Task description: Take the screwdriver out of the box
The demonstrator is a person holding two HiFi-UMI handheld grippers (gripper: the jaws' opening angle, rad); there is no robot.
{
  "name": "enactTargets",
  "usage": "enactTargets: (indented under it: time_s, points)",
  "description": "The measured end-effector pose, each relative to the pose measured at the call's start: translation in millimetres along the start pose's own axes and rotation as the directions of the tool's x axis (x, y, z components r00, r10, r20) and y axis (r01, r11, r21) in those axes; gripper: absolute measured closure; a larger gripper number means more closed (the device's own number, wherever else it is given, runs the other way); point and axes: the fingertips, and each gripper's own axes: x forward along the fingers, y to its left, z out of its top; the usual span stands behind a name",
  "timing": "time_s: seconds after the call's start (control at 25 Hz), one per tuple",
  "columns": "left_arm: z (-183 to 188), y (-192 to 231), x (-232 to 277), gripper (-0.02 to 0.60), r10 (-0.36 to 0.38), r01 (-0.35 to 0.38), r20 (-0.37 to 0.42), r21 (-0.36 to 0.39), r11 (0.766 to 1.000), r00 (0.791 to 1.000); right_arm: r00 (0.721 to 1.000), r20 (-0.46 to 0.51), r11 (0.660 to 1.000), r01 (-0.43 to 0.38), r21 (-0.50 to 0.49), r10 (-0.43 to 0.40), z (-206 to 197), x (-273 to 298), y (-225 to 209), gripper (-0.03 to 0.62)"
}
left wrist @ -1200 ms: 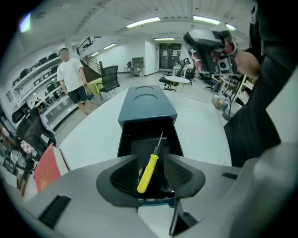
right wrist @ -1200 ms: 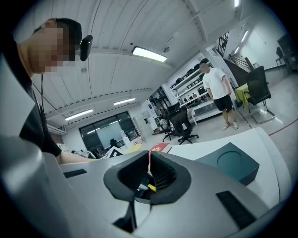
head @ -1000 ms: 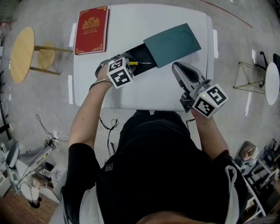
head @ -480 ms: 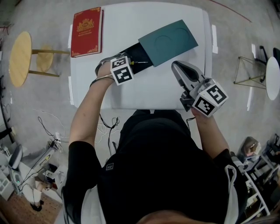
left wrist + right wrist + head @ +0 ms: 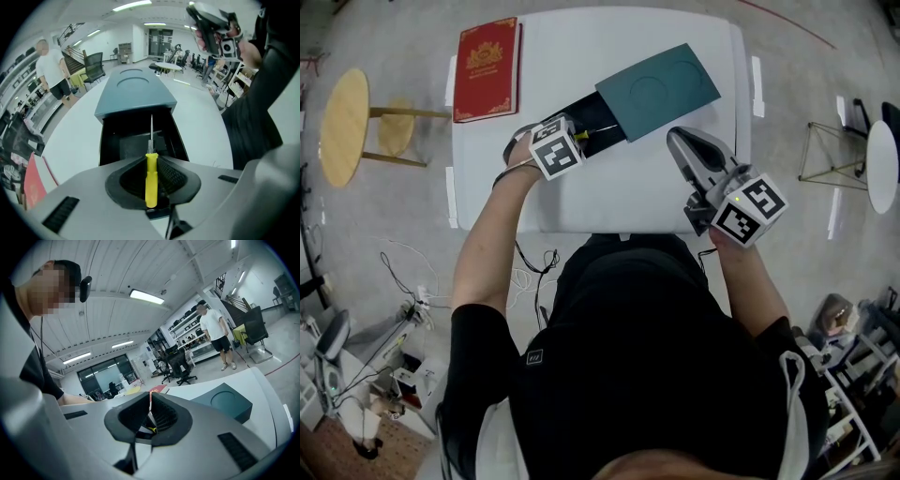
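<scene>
A round wooden stool (image 5: 347, 114) stands on the floor at the far left, off the rounded white table (image 5: 609, 202). A red hardcover book with a gold crest (image 5: 492, 67) lies flat on the table's far left corner.

Right of the book, the left gripper (image 5: 572, 139) points steeply down at the open end of the box. Its jaws have just been closing, and the left gripper view shows them clenched on the yellow plastic handle of a slim screwdriver (image 5: 151, 174). The thin metal shaft sticks out past the jaw tips over the black inner tray (image 5: 123, 146) and points at the cover. Whether the tool rests on the tray floor or hangs just above it cannot be told.

The tray is slid out to the left of its dark teal rectangular cover (image 5: 658, 91), which has a round recess in its top and lies askew on the far middle of the table.

At the near right, the right gripper (image 5: 677, 141) hovers over the table, well apart from the box. It points roughly level, with its jaw tips pressed together and nothing between them.
</scene>
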Motion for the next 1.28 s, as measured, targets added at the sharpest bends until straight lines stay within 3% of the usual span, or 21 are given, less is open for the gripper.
enactTargets:
  time_s: [0.36,0.56,0.76,1.04,1.28]
  points:
    - [0.8,-1.0,-59.2,0.505,0.106,-0.092,0.108,-0.126,0.988,0.989,0.999,0.021,0.999,-0.032,-0.016,0.032,9.1,4.3,25.7,0.563]
    - [-7.6,-9.8,-103.8,0.505,0.158,-0.096,0.22,-0.269,0.958,0.962,0.997,0.029,0.997,-0.064,-0.035,0.065,9.4,17.4,54.0,0.563]
    - [-33.1,-31.7,-138.1,0.504,0.225,-0.124,0.256,-0.358,0.925,0.94,0.995,0.03,0.995,-0.089,-0.043,0.09,1.2,29.5,84.5,0.563]
    - [-82.3,-54.2,-158.9,0.505,0.302,-0.148,0.258,-0.483,0.863,0.918,0.992,0.017,0.99,-0.12,-0.073,0.121,-9.0,50.6,122.1,0.563]
    - [-129.5,-66.5,-149.1,0.503,0.334,-0.143,0.204,-0.619,0.773,0.92,0.986,-0.022,0.984,-0.164,-0.073,0.163,-18.1,67.6,139.7,0.563]
